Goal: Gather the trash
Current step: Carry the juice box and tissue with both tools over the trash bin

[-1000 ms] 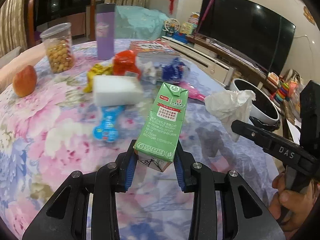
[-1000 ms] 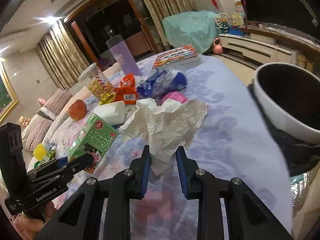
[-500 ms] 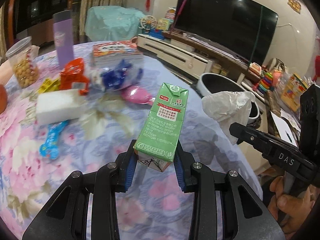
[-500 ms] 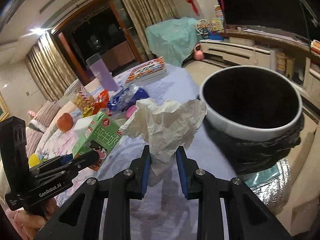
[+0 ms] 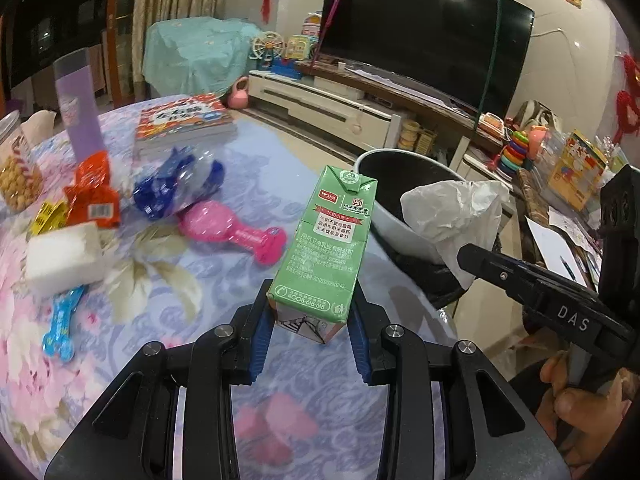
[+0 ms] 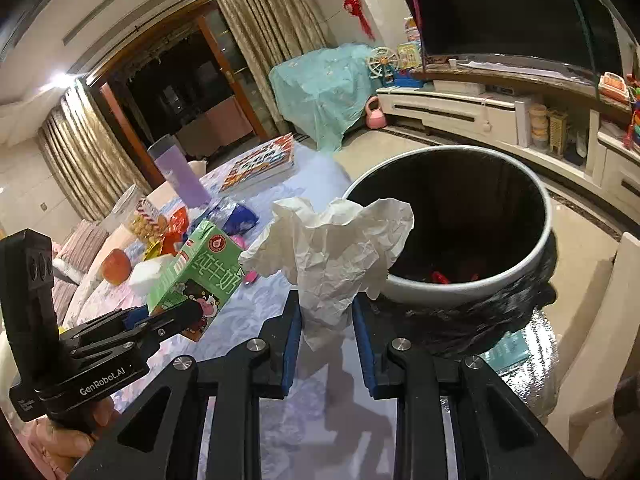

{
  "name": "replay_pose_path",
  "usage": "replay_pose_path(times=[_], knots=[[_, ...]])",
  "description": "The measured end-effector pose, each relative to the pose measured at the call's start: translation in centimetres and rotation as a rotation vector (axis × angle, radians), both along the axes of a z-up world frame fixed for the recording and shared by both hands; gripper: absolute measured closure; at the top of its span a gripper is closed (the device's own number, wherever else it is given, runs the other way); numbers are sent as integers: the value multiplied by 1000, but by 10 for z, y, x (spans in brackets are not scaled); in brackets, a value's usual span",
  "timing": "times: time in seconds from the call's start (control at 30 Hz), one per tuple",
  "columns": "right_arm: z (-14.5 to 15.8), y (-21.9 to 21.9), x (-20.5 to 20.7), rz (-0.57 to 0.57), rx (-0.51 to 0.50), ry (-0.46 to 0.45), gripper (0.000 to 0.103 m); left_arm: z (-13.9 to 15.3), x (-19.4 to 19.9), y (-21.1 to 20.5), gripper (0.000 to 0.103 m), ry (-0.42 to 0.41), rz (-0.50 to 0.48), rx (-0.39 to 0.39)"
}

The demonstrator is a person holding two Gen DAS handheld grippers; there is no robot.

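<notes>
**Left wrist view: carton and tissue both gripped, bin just ahead**

Left wrist camera shows me my left hand-held gripper [image 5: 310, 326] pinching the bottom end of a green rectangular milk carton [image 5: 328, 240]. Both blue pads press its sides, and the carton stands nearly upright, raised above the floral-clothed round table [image 5: 168, 304]. To its right I see my right hand-held gripper [image 5: 464, 254] from the side, with a person's hand [image 5: 588, 412] on its grip.

On the right wrist camera, that right hand-held gripper [image 6: 326, 324] is narrowed onto the lower twist of a crumpled white paper tissue [image 6: 334, 248]; the bulk of the tissue fans out above the fingers. Directly beyond it sits a round white-rimmed trash bin with a black liner [image 6: 440, 292], standing on the floor just past the table edge, with something red lying at its bottom.

Left on the table are a pink plastic dumbbell-shaped toy [image 5: 236, 232], a blue crinkled wrapper [image 5: 176, 188], an orange snack packet [image 5: 94, 196], a white sponge block [image 5: 64, 256] and a stack of picture books [image 5: 184, 122].
</notes>
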State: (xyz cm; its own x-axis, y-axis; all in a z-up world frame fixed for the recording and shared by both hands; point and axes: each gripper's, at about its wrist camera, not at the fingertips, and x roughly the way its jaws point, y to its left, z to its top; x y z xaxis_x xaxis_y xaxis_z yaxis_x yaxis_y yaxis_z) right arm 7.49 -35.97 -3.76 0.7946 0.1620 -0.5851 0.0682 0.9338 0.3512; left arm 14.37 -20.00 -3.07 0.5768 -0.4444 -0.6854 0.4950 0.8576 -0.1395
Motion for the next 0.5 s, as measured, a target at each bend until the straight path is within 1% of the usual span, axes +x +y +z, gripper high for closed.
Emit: replay_pose_path(times=[0.2,0.5], knots=[[10,-21,-3,-35,-8,-9,77,6,6,-23,70,-6,-34,7],[15,-53,1,-79,-18,8,77,13,15,-56,70,-6,-83,18]])
